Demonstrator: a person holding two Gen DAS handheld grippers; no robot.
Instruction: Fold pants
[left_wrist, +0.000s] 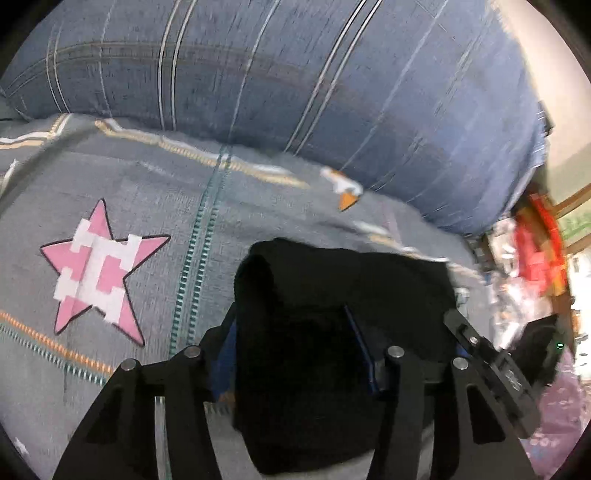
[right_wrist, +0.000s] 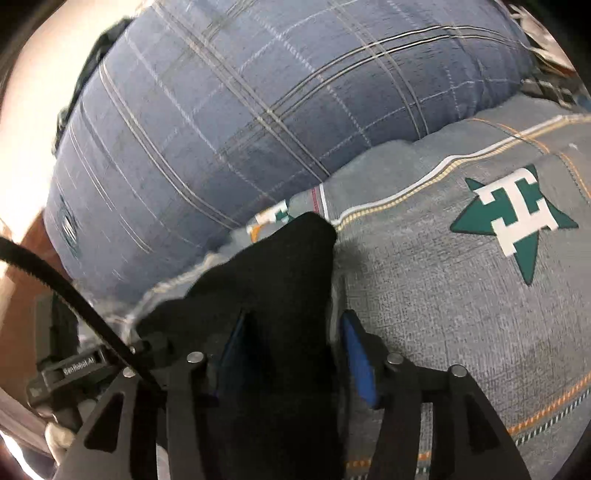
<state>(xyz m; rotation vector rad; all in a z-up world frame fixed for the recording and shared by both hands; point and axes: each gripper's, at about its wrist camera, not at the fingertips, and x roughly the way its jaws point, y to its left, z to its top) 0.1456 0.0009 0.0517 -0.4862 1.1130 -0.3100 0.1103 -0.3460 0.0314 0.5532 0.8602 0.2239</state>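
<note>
Black pants (left_wrist: 314, 325) fill the space between the blue-padded fingers of my left gripper (left_wrist: 291, 350), which is shut on a bunched fold of the cloth and holds it above the bed. In the right wrist view the pants (right_wrist: 280, 288) rise as a dark peak between the fingers of my right gripper (right_wrist: 291, 350), which is shut on the cloth too. The right gripper also shows at the right edge of the left wrist view (left_wrist: 491, 373), and the left gripper at the left edge of the right wrist view (right_wrist: 70, 369).
A grey bedspread (left_wrist: 155, 206) with a pink star (left_wrist: 99, 266) and a green star (right_wrist: 517, 218) lies beneath. A large blue plaid pillow (left_wrist: 332, 92) rests behind it (right_wrist: 240, 122). Cluttered red items (left_wrist: 539, 251) sit at the far right.
</note>
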